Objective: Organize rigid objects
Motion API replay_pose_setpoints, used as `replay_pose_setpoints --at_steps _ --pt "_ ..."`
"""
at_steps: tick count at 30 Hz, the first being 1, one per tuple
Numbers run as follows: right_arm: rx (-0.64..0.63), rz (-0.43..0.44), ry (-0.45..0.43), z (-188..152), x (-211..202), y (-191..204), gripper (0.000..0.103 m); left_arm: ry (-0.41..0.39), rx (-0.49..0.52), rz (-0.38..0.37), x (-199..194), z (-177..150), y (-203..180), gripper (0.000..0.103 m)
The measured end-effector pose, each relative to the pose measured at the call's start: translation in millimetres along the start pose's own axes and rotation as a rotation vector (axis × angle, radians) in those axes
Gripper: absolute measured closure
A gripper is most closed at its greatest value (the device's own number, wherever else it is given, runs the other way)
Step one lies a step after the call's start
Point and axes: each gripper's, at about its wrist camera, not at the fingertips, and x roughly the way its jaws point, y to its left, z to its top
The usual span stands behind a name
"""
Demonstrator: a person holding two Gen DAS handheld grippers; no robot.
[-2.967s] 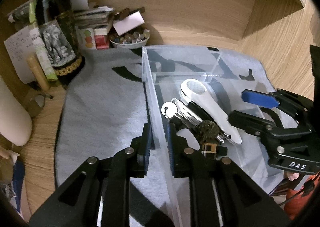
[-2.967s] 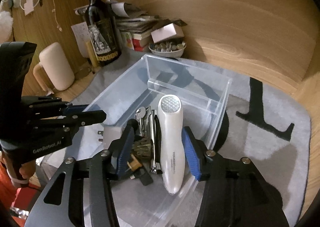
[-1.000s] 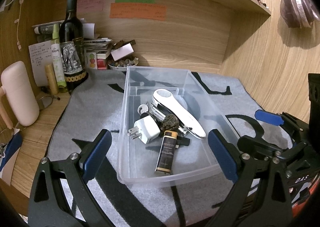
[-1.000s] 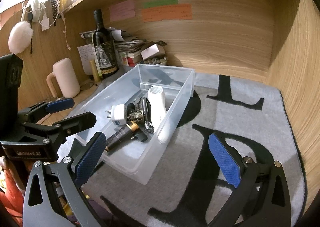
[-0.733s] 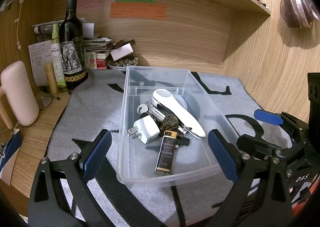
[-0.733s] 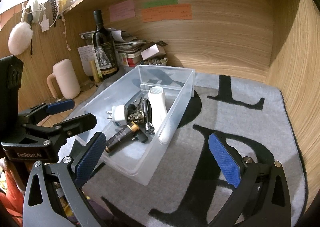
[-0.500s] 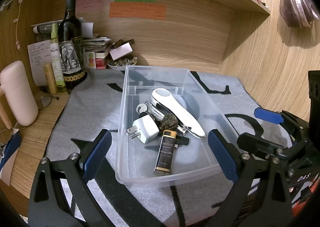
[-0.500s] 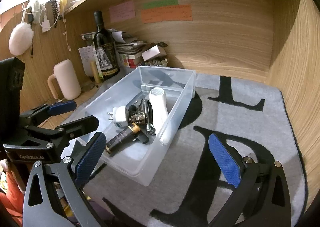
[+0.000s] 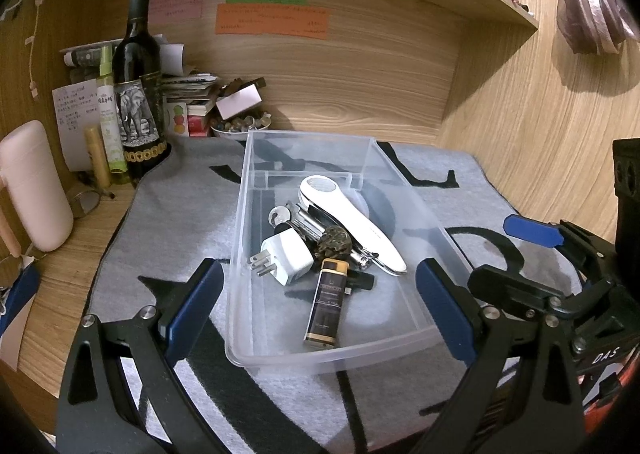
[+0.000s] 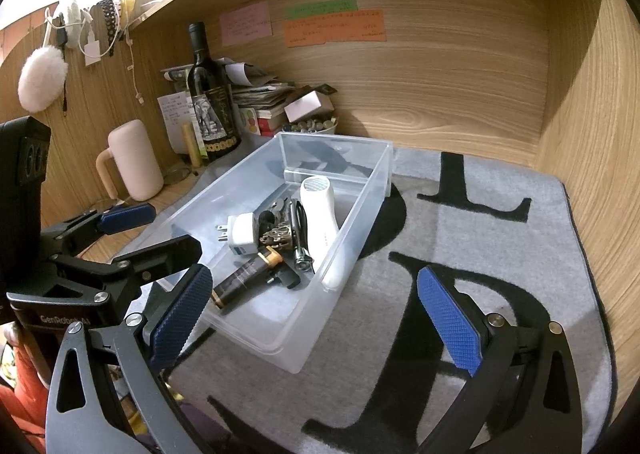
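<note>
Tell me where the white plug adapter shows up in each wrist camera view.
Left wrist: white plug adapter sits center, inside the clear bin, prongs pointing left.
Right wrist: it is left of center, in the bin.
Shared landmark: the wine bottle at back left.

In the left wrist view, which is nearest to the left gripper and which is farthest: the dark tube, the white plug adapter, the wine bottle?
From the left gripper:
1. Dark tube, near end of the clear bin.
2. White plug adapter, just behind it, slightly left.
3. Wine bottle, far back left, outside the bin.
</note>
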Motion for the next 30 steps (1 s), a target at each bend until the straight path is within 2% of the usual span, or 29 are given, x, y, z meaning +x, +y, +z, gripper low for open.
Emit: replay_pose_setpoints --at_steps 30 --pt "0.004 -0.001 -0.002 1.8 -0.4 0.8 0.000 0.009 -0.006 -0.019 1.1 0.7 -0.4 0.005"
